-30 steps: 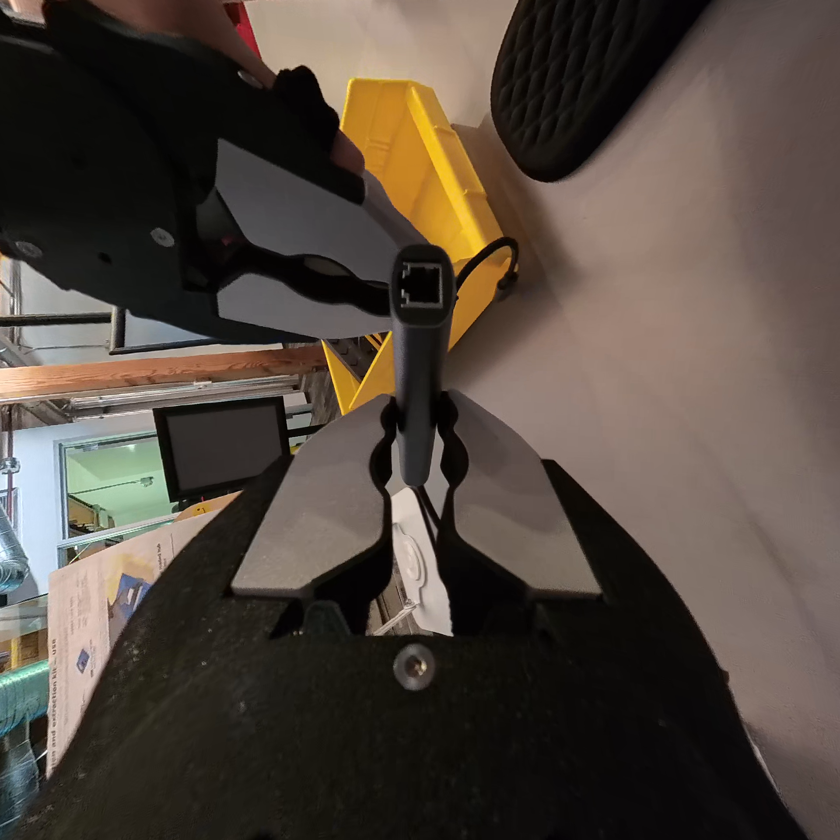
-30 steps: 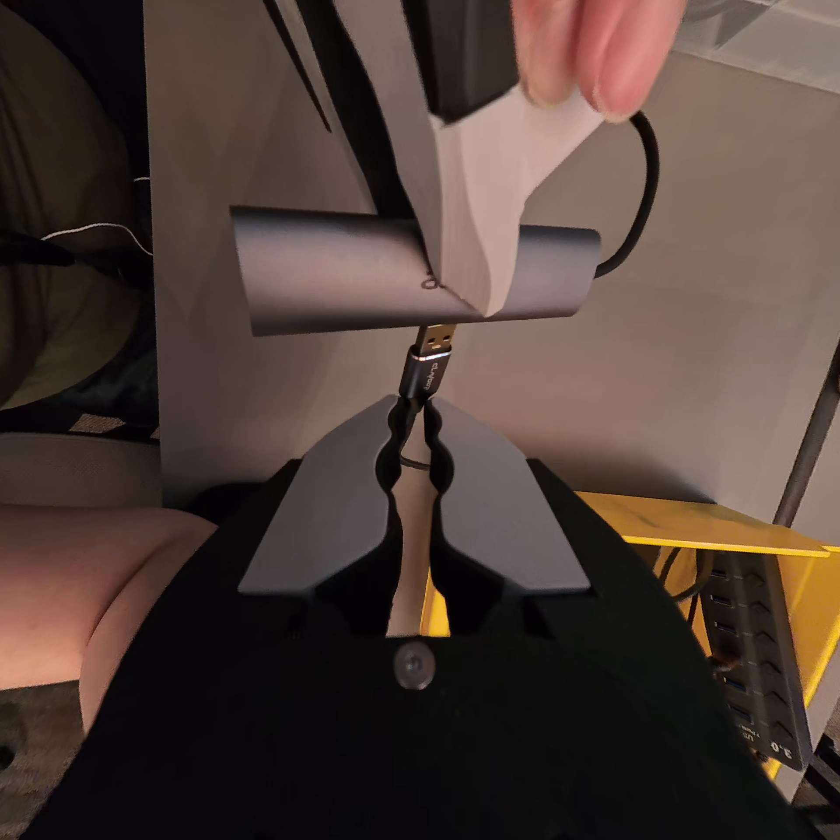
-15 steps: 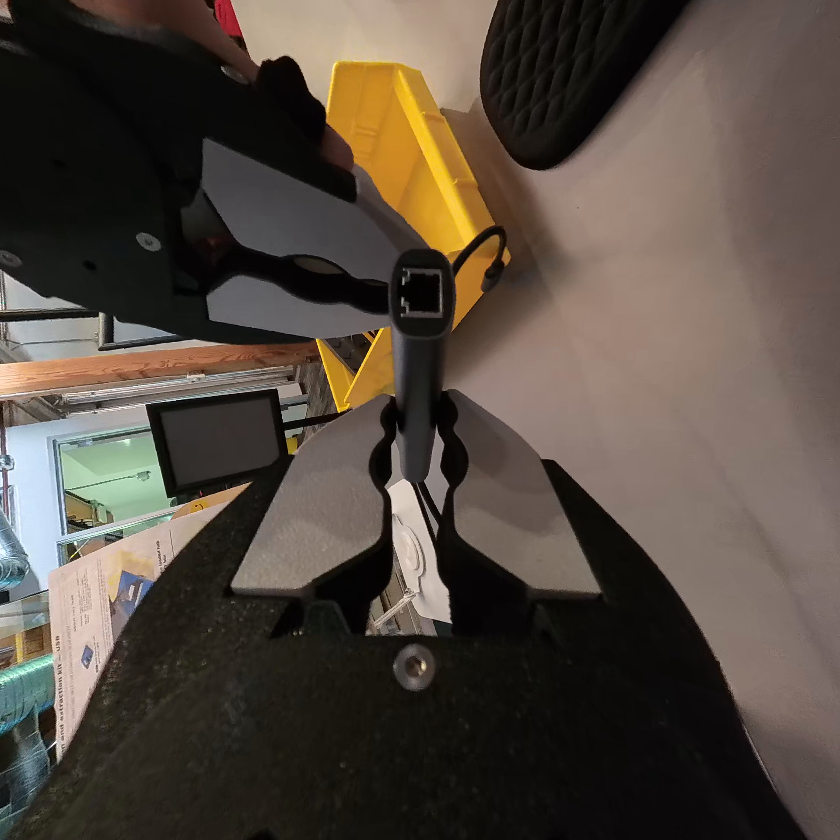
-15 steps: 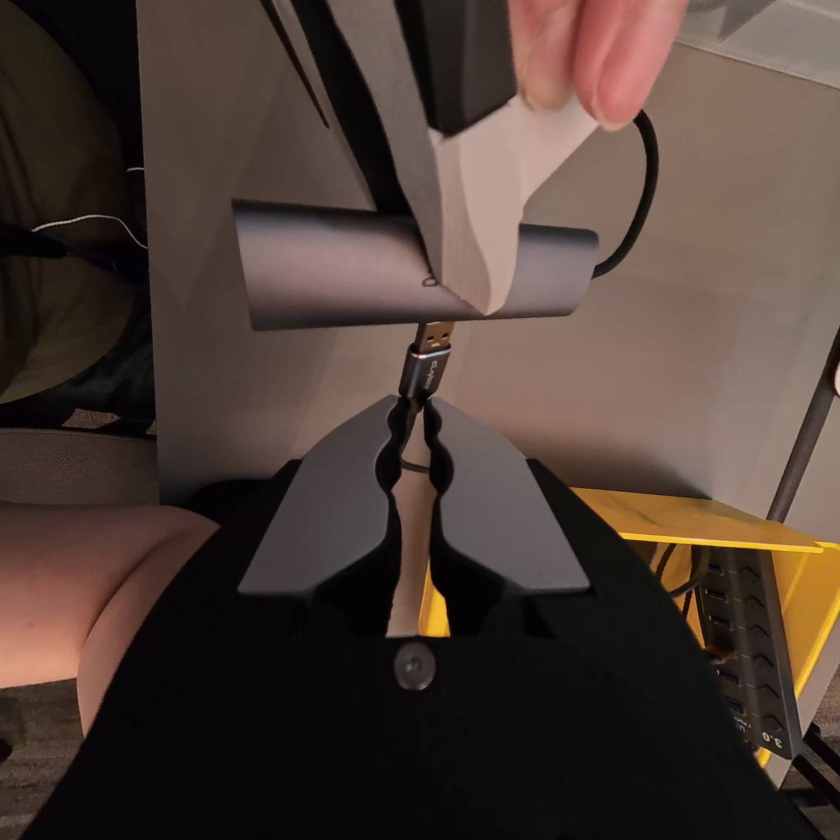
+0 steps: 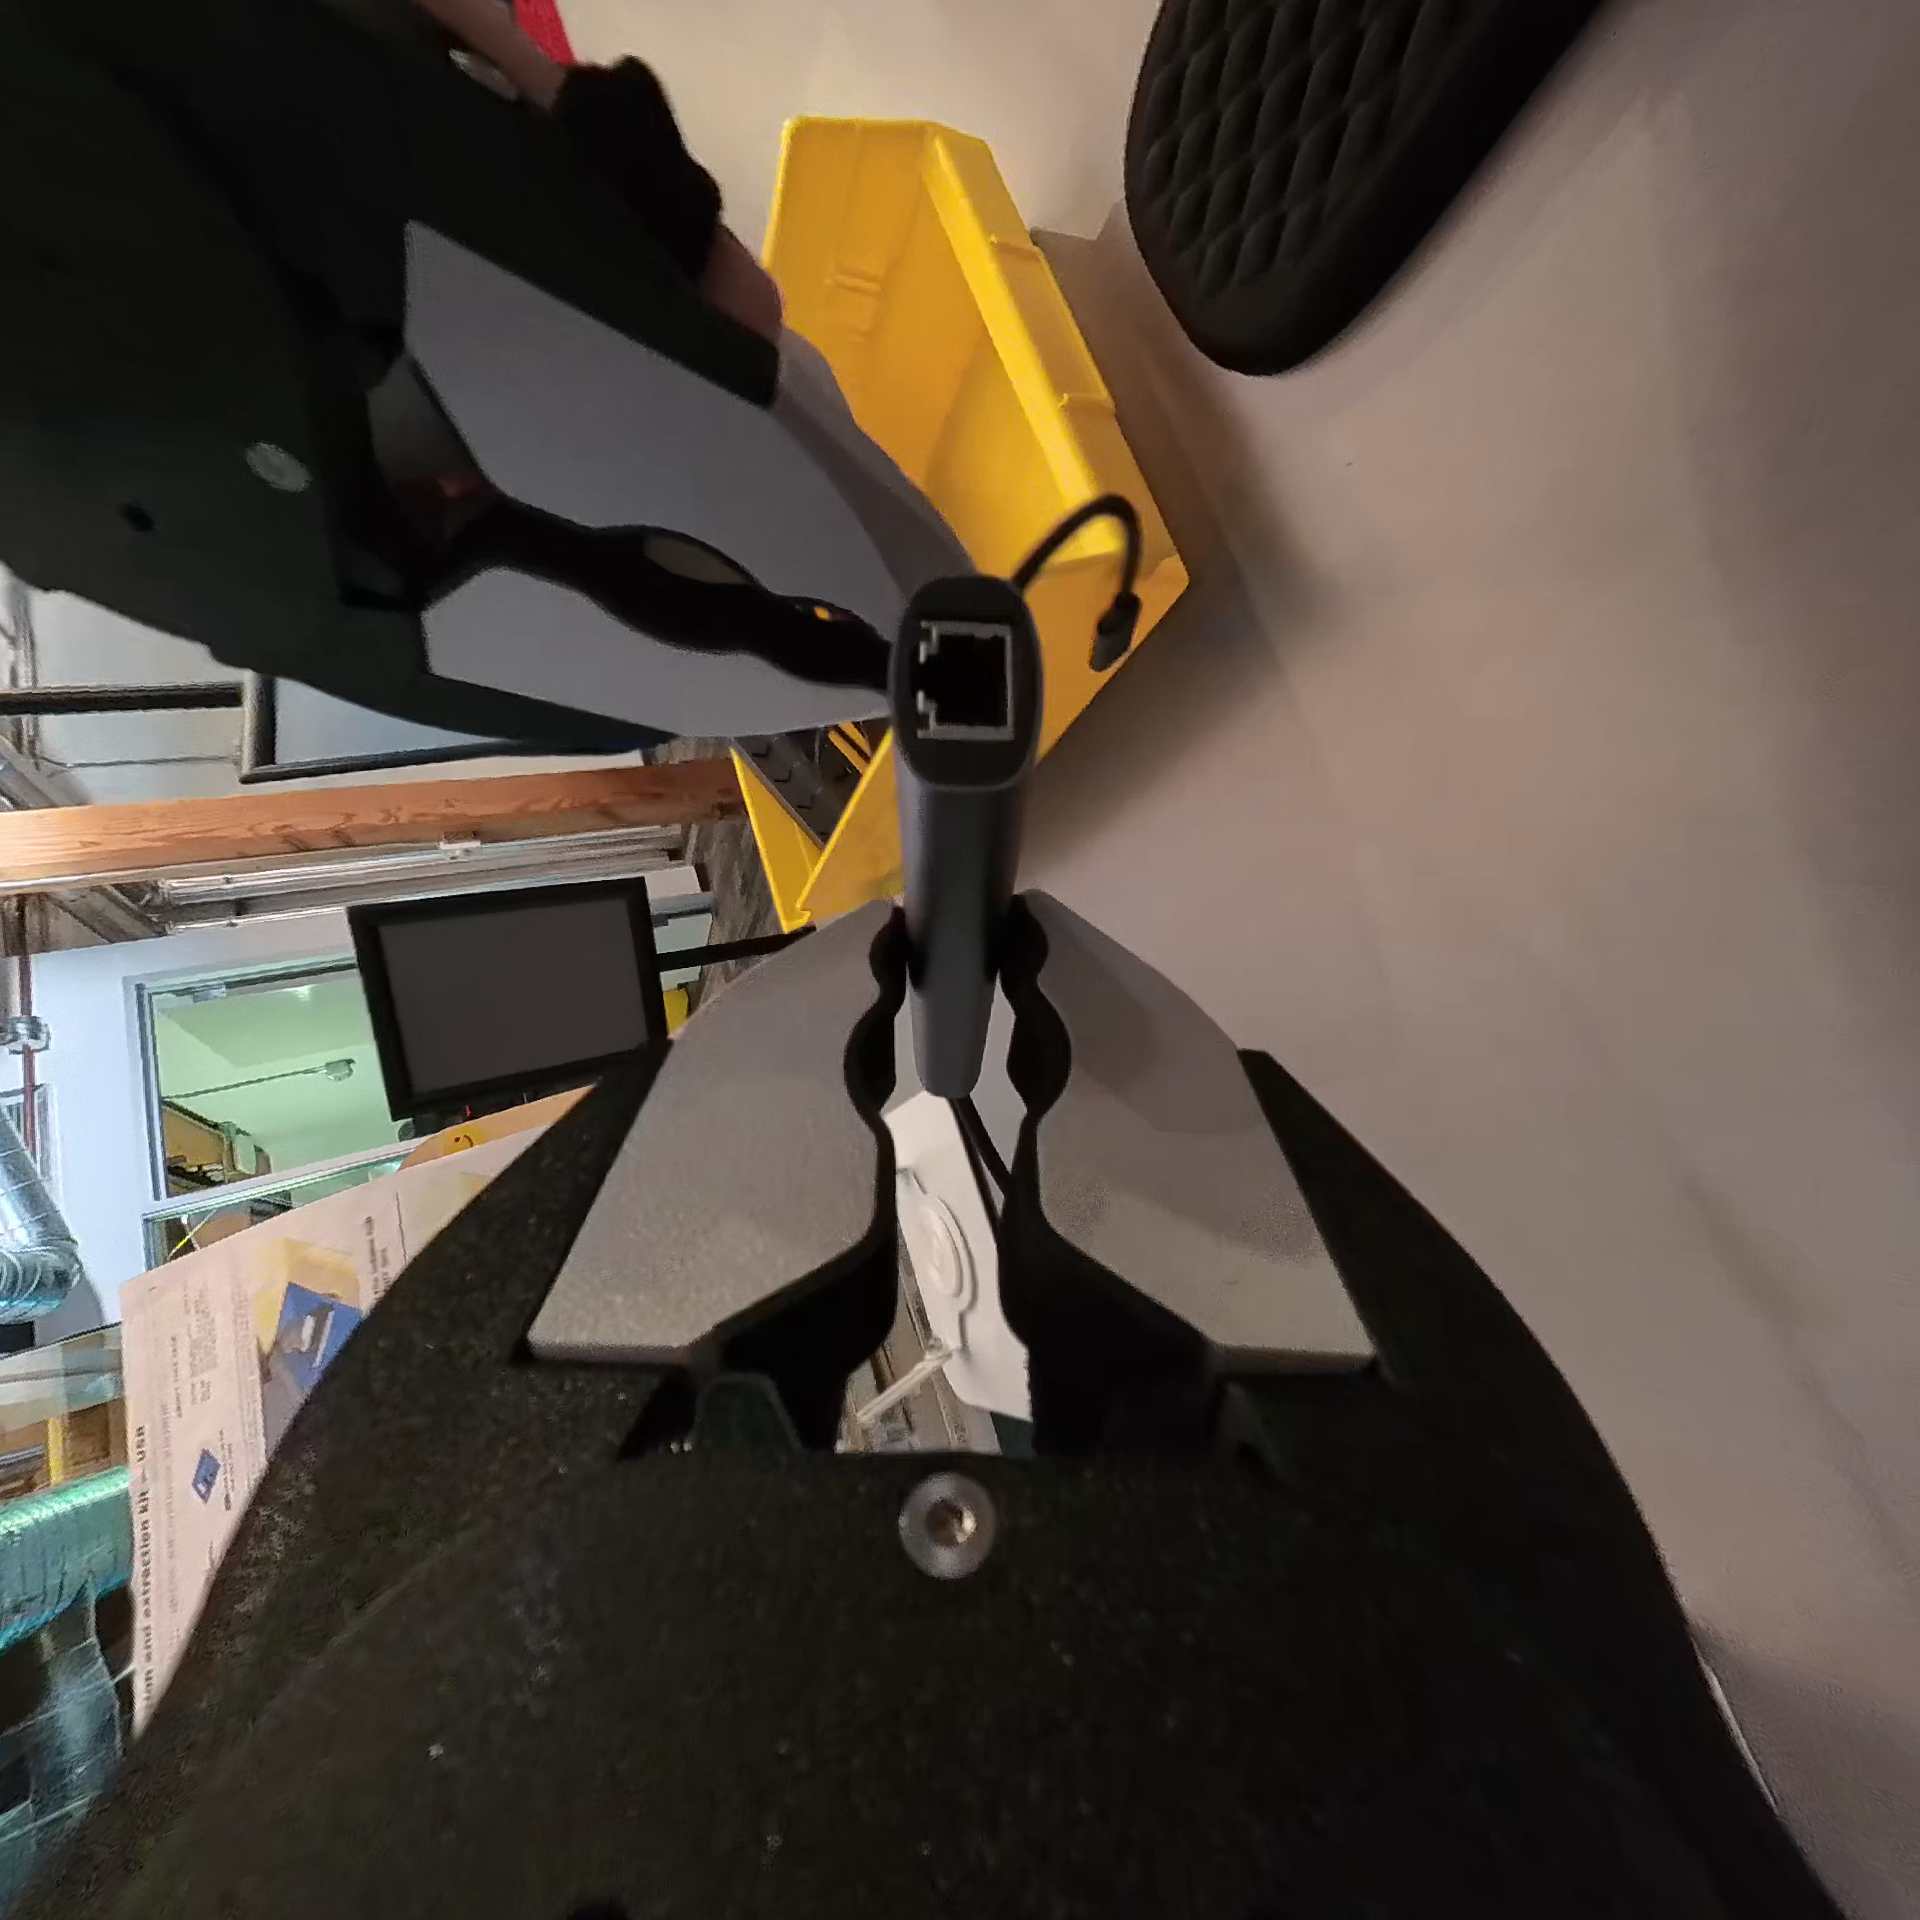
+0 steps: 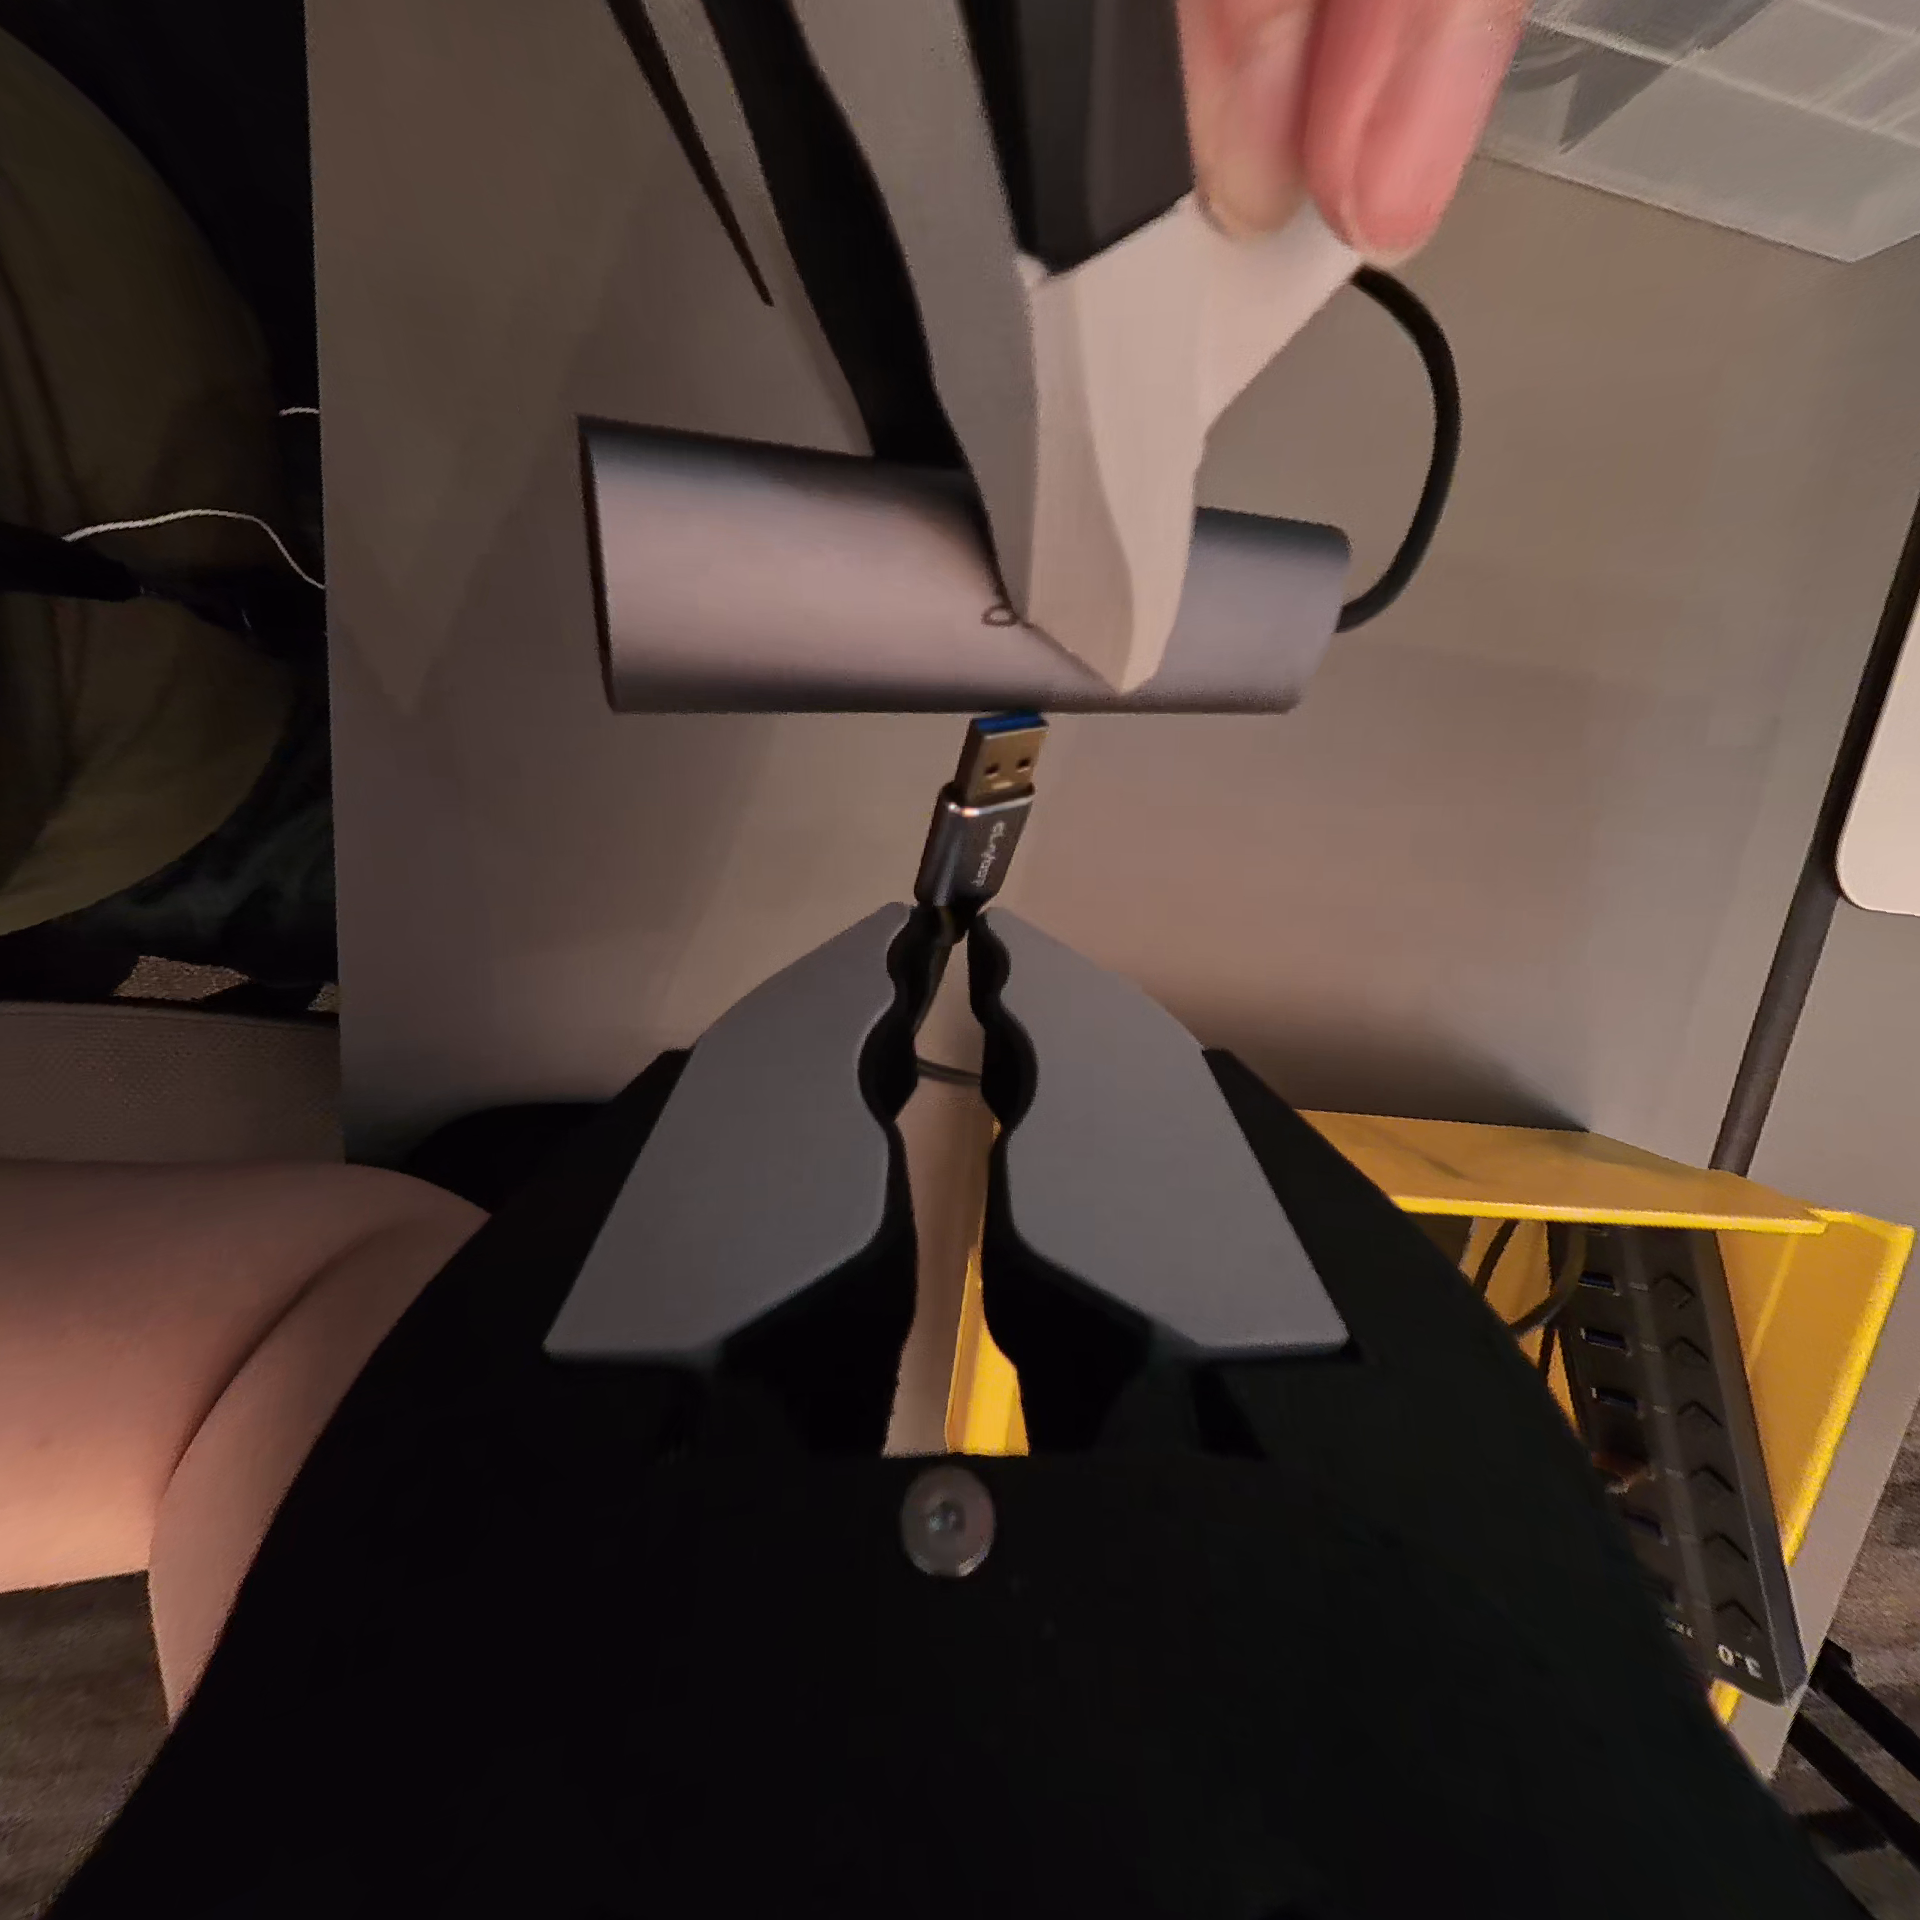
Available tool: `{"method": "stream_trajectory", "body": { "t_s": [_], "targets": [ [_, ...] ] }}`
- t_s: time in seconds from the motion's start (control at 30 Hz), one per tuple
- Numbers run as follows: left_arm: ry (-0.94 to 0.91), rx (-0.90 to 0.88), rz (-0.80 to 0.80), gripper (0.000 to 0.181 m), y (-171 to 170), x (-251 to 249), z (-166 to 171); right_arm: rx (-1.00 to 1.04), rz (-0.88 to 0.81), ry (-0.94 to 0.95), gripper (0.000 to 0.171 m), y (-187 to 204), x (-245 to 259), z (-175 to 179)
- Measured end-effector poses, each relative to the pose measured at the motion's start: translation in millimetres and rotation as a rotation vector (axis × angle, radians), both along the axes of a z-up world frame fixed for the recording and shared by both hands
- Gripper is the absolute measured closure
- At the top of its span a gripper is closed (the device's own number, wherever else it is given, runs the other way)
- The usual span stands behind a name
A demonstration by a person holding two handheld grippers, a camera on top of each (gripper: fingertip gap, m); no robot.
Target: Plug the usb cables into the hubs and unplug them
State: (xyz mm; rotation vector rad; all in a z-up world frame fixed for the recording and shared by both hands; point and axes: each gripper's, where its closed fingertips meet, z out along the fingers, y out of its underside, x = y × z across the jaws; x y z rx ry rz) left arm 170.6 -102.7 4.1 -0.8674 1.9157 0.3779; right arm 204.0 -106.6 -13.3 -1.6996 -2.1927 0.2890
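The left claw (image 5: 961, 920) squeezes a long dark grey metal hub (image 5: 958, 790), held up in the air. The right claw (image 6: 940, 920) pinches a grey USB plug (image 6: 982, 831) with a silver tip, just below the hub's side and not inside it.

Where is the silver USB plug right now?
In the right wrist view the USB plug sits centre frame, pinched by the right gripper, just below the grey hub, its tip at the hub's underside.
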Motion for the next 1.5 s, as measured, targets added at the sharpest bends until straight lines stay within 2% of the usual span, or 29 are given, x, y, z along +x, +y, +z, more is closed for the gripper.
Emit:
{"method": "stream_trajectory", "body": {
  "t_s": [0.27, 1.07, 1.5],
  "targets": [
    [-0.102, -0.089, -0.041, 0.164, -1.1, -4.3, 6.9, 0.03, -0.008, -0.035, 0.164, -2.3, -7.4, -4.6],
    [0.015, -0.036, 0.003, 0.164, 3.6, -4.5, -6.9, 0.055, -0.07, -0.094, 0.164, 6.6, -5.5, -12.7],
    [0.079, -0.071, 0.015, 0.164, -0.4, -11.1, -15.6, 0.075, -0.017, -0.133, 0.164, 1.9, -12.8, -19.9]
  ]
}}
